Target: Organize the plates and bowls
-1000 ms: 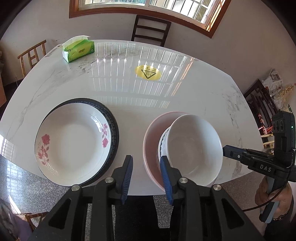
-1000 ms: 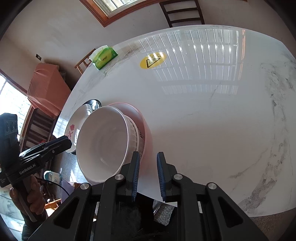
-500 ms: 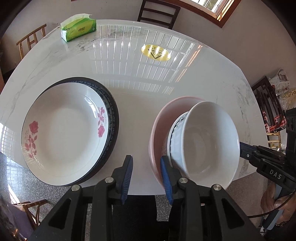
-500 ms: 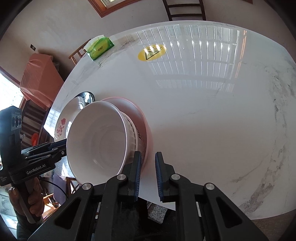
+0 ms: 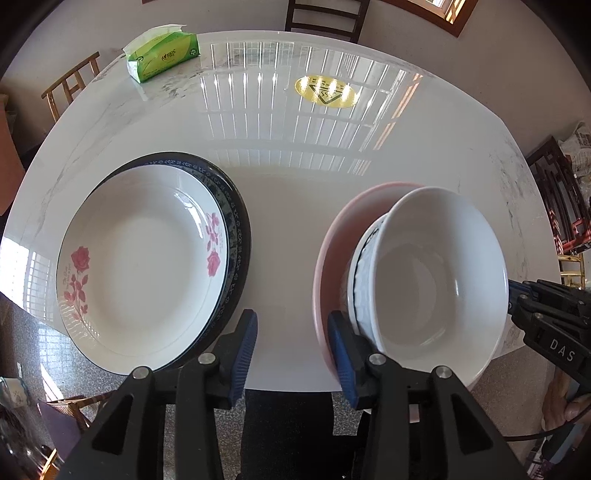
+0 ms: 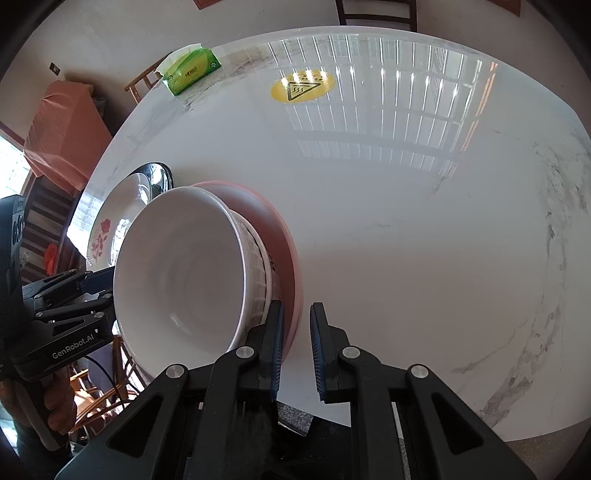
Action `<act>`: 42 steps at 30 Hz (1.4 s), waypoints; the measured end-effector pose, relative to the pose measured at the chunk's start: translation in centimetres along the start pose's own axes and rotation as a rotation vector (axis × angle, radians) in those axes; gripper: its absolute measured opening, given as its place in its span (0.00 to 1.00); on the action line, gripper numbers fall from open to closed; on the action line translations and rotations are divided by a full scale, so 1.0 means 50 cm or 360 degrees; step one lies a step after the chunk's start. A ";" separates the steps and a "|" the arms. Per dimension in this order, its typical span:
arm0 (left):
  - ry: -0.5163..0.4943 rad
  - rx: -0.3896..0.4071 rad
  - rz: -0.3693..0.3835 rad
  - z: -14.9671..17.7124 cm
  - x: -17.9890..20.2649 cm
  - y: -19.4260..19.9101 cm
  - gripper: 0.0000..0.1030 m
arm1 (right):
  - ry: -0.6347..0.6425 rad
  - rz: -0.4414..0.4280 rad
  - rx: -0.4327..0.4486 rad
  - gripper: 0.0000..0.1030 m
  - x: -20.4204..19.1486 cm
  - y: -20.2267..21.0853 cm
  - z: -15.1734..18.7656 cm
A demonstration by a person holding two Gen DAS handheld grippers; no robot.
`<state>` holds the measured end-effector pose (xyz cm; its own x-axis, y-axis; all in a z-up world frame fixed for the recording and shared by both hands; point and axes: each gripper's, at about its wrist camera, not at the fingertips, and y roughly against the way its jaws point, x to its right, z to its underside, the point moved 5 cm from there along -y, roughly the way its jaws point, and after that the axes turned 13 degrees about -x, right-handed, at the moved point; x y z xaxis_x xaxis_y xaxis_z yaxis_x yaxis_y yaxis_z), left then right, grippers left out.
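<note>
On a glossy white marble table (image 5: 295,177), seen from the left wrist camera, two stacks of crockery sat side by side near the lower edge. At centre left, a white plate with red roses (image 5: 144,262) lay nested on a dark plate with a blue patterned rim (image 5: 236,236). At centre right, a plain white bowl (image 5: 439,273) sat inside a ribbed white bowl (image 5: 360,266), and both rested in a wide pink bowl (image 5: 332,258).

At the bottom of that frame, the left gripper (image 5: 291,343) pointed steeply down over the bare strip of table between the stacks. Its blue-padded jaws were opening and nothing lay between them. The right-hand pad stood just in front of the pink bowl's rim; whether it touched could not be told. At the right edge of the frame the black right gripper (image 5: 517,295) reached in beside the white bowl, with part of a hand (image 5: 565,398) below it.

From the right wrird camera, the bowl stack filled the lower left: white bowl (image 6: 181,269), ribbed white bowl (image 6: 255,266), pink bowl (image 6: 284,243). The right gripper (image 6: 297,343) sat at bottom centre with its jaws drawn nearly together, gripping nothing; only bare table showed through the narrow gap. Its left pad was just beside the pink bowl's rim. The rose plate (image 6: 122,218) showed at left.

In the upper left of both views lay a green tissue pack (image 5: 162,55), and a yellow oval warning sticker (image 5: 325,92) sat at upper centre. Dark chairs (image 5: 325,16) stood beyond the far edge.
</note>
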<state>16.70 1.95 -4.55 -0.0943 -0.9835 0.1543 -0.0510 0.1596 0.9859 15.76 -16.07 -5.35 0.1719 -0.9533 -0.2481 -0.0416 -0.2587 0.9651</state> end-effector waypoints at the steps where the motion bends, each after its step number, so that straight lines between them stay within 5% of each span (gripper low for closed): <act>1: 0.0010 0.0000 0.0012 0.000 -0.003 0.001 0.38 | 0.0004 -0.0012 0.0002 0.12 0.002 0.000 0.001; 5: -0.0017 -0.0049 0.0189 -0.003 0.000 -0.001 0.11 | 0.0032 -0.0021 0.0013 0.10 -0.002 0.001 0.001; 42: 0.0135 0.0168 0.0160 0.027 -0.056 0.110 0.10 | 0.0111 -0.0123 0.0124 0.11 -0.087 0.055 -0.031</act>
<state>15.35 5.69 0.36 -0.0200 -0.9651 0.2611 -0.1504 0.2611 0.9535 16.43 -12.38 -1.47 0.2453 -0.9178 -0.3122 -0.1018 -0.3446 0.9332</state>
